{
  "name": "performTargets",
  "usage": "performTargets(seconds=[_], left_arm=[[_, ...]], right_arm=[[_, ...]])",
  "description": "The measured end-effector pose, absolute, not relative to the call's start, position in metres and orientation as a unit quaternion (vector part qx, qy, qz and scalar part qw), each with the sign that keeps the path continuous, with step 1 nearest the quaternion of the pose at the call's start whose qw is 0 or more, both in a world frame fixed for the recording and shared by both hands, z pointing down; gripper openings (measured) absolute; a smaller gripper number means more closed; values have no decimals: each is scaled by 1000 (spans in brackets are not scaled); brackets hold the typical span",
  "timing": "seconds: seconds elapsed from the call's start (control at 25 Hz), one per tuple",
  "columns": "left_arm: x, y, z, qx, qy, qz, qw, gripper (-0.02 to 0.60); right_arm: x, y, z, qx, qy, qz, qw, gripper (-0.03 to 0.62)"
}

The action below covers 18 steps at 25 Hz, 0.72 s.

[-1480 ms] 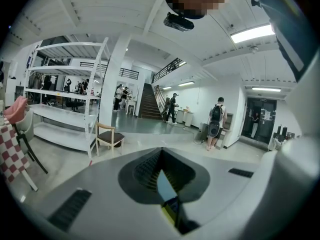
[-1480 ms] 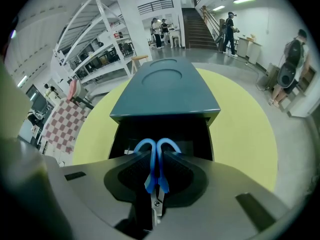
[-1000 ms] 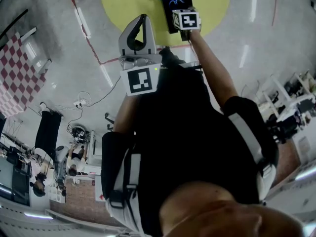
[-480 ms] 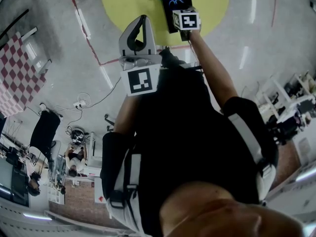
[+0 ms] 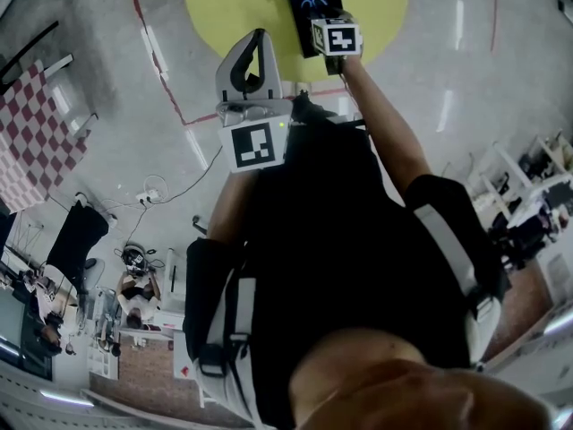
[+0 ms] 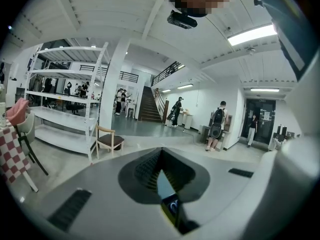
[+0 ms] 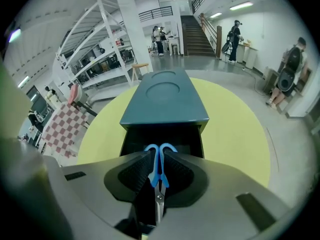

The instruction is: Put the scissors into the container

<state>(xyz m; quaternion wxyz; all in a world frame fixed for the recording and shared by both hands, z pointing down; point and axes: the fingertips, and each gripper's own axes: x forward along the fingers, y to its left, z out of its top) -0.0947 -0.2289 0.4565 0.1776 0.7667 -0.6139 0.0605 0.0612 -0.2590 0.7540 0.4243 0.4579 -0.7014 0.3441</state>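
Right tool (image 7: 159,156) is clamped on the scissors (image 7: 159,176), gripping approx. where the handles join. Yellow floor circle (image 7: 235,129) carries the teal container (image 7: 165,99), which sits straight ahead of & below this tool, dark open front facing me. Scissors' long axis points right at that opening: blue loops lead, blades trail back toward me. Loops look just at the mouth, prob. not yet inside. Left tool (image 6: 161,156), jaws together w/ nothing held, hangs nearer my body, so the right one's the one to push fwd.
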Motion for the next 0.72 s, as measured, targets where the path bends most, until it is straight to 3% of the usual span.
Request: performTargets(seconds=[0.24, 0.72], left_arm=[[-77, -208, 432, 775, -608, 50, 163, -3], [-44, -149, 385, 782, -612, 35, 113, -3]], right_arm=[[69, -254, 715, 465, -717, 344, 388, 77], [95, -202, 641, 470, -749, 326, 335, 8]])
